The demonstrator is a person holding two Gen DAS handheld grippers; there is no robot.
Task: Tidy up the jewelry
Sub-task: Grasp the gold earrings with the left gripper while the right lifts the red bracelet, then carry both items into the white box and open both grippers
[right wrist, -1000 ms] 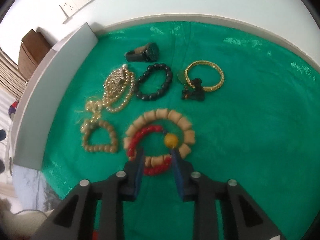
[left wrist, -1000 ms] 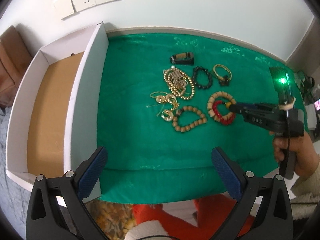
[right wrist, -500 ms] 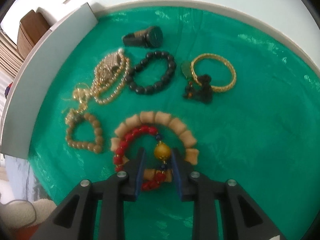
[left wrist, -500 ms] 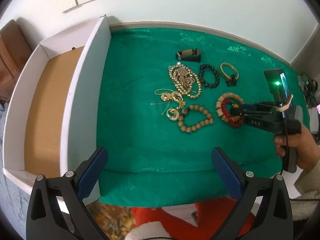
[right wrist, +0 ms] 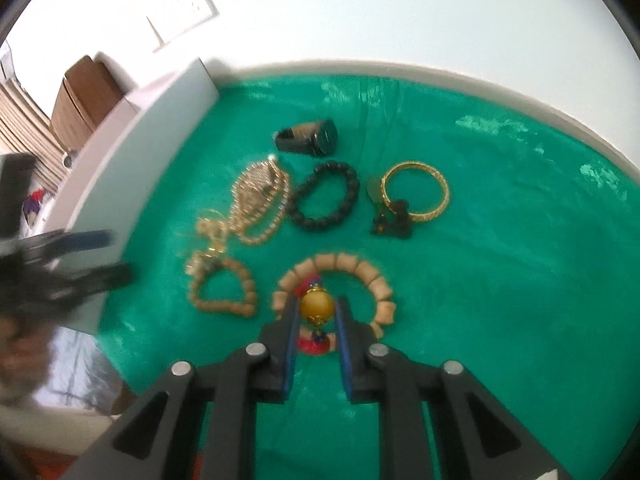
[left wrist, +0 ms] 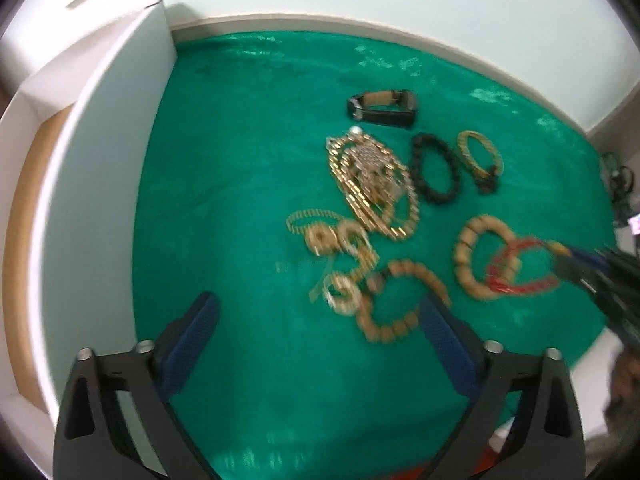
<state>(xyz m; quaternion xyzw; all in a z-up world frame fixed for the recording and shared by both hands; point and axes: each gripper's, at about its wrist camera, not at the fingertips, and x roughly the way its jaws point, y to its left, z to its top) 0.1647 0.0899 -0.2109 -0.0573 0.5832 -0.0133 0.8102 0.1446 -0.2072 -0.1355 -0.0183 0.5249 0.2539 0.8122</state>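
Jewelry lies on a green cloth [left wrist: 248,168]. My right gripper [right wrist: 317,312] is shut on the yellow bead [right wrist: 316,307] of a red bead bracelet [left wrist: 520,268], lifting it above a tan wooden bracelet [right wrist: 360,272]. My left gripper [left wrist: 316,320] is open and empty, low over the cloth near a second tan bead bracelet [left wrist: 404,300] and gold earrings [left wrist: 340,248]. Further back lie a gold necklace [left wrist: 372,176], a black bead bracelet [left wrist: 436,168], a gold bangle [left wrist: 480,156] and a black watch [left wrist: 382,106].
A white box [left wrist: 104,184] with a brown cardboard floor stands left of the cloth; its tall side wall borders the cloth. A white wall with sockets [right wrist: 180,12] runs behind. The left gripper shows blurred at the left of the right wrist view [right wrist: 72,264].
My right gripper has closed on the yellow bead and raised the red bracelet off the cloth. My left gripper has moved forward and down toward the jewelry.
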